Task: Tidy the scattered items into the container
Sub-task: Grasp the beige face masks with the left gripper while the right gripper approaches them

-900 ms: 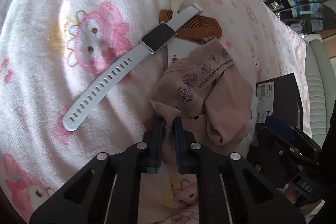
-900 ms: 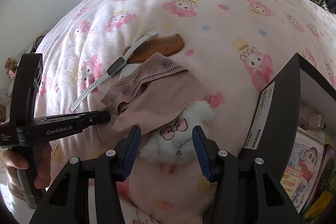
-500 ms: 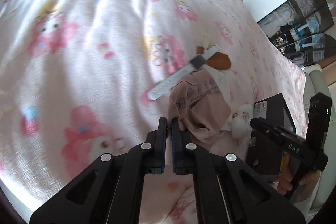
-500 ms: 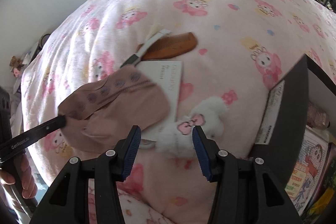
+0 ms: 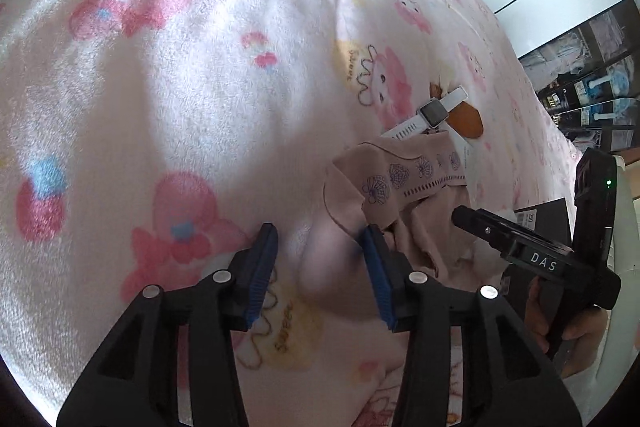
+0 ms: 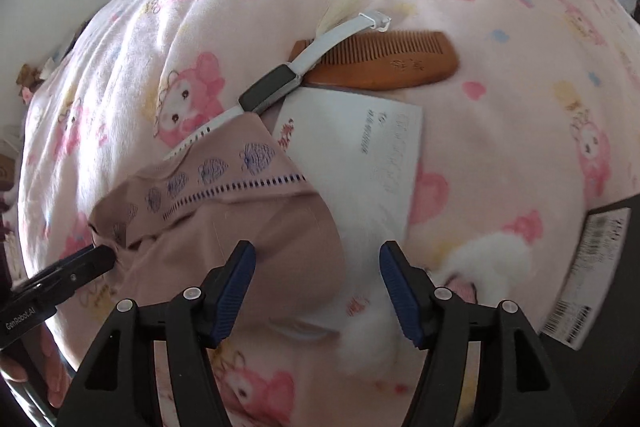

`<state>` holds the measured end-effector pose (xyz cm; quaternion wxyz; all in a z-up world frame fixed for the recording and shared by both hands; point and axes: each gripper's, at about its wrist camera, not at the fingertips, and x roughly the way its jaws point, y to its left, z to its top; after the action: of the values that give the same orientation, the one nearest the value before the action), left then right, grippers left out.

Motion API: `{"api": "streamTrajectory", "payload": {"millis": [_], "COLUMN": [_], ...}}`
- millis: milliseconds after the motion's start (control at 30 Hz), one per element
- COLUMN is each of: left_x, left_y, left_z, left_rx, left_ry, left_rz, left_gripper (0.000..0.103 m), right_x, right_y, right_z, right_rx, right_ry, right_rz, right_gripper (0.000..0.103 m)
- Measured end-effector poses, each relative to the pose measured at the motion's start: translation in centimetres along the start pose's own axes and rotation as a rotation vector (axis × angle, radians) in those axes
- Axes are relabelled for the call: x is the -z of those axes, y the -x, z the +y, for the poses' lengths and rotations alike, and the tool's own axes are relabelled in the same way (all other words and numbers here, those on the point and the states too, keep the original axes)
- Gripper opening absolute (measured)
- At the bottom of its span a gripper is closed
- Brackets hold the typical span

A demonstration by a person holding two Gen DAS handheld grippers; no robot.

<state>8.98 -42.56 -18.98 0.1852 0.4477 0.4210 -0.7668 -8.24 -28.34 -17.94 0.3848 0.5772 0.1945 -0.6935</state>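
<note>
Fingers [image 5: 262, 259] of both grippers stand apart — pink cloth [image 6: 224, 223] beside them, unclamped.

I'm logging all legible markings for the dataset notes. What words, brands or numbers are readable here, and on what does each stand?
"DAS": on the black right gripper, seen from the left wrist.
"GenRobot.AI": on the black left gripper, seen from the right wrist.
"250": on the white barcode label of the black box.
"Sweet": printed on the pink cartoon blanket.
White card print and brown wooden comb engraving: too blurred to read.
</note>
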Motion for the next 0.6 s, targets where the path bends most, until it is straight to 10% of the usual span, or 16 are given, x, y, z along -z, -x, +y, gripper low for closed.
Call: {"api": "streamTrajectory", "payload": {"millis": [33,100,167,600], "left_x": [0.0,0.3,0.5,2.5], "left_y": [0.0,0.8,1.7,9.2], "left_z": [-0.3,-0.5,-1.1,-13.4], "left_rx": [0.002,0.025,0.037,0.188], "left_ry": [-0.007,-0.014,-0.028,-0.32], "left_rz": [0.0,-0.011,-0.025,-0.112], "left_gripper": [0.01,0.008,0.005,0.004], "right_x": [-0.1,0.0,0.3,6.1], "right_y": [0.0,0.3,0.9,14.6], "right_z": [0.3,1.0,1.6,-0.1], "right_rx": [-0.021,-0.07,-0.108,-0.143], "right_ry": [0.008,0.028,0.037,-0.014], "right_rz": [-0.008,-0.01,-0.021,-0.307], "right_gripper": [0.05,0.014,0.007,0.002]}}
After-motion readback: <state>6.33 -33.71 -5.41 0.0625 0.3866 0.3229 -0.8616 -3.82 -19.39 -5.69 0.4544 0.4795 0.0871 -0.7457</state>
